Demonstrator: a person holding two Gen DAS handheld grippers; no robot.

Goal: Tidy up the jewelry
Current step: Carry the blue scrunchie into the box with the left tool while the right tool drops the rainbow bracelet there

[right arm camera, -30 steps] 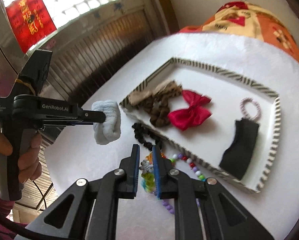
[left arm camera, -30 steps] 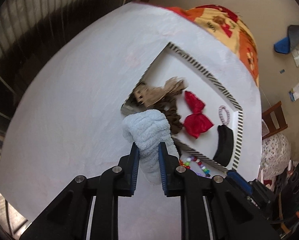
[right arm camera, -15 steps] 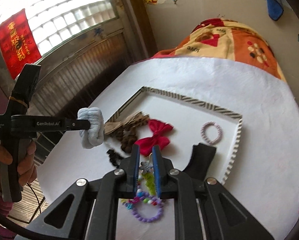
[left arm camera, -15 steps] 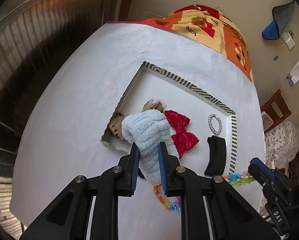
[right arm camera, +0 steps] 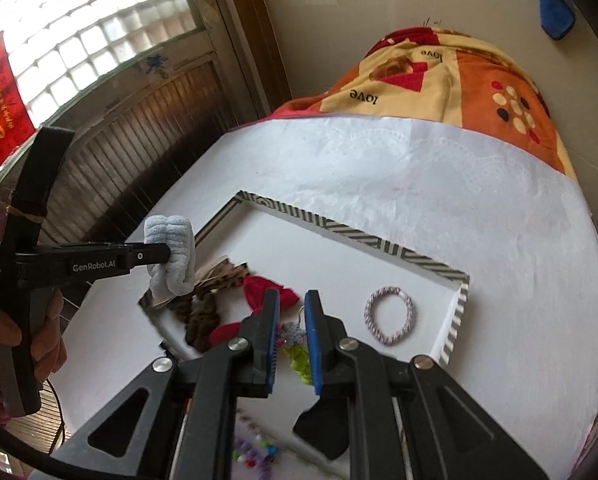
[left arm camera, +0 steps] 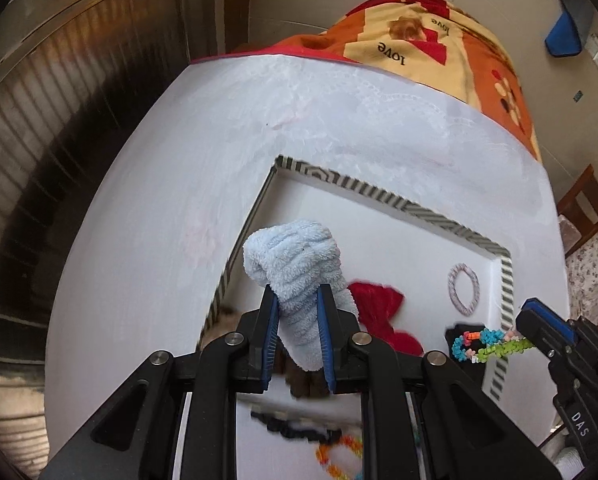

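Observation:
My left gripper (left arm camera: 298, 312) is shut on a fluffy light-blue scrunchie (left arm camera: 295, 264) and holds it above the near-left part of the white tray with striped rim (left arm camera: 383, 194); it also shows in the right wrist view (right arm camera: 171, 254). My right gripper (right arm camera: 291, 316) is shut on a colourful bead bracelet (right arm camera: 295, 344), seen hanging over the tray's right rim in the left wrist view (left arm camera: 487, 344). In the tray lie a red bow (right arm camera: 259, 288), a brown leopard scrunchie (right arm camera: 215, 280), a pink-white hair tie (right arm camera: 389, 314) and a black band (right arm camera: 323, 424).
A black bead bracelet (left arm camera: 295, 432) and an orange bead string (left arm camera: 339, 454) lie on the white table (left arm camera: 159, 240) in front of the tray. An orange patterned blanket (right arm camera: 439, 80) lies beyond the table. A wooden chair (left arm camera: 585, 204) stands at right.
Both grippers have risen and moved forward over the tray. The right gripper lifted the bead bracelet off the table and carried it over the tray. The left still holds the blue scrunchie.

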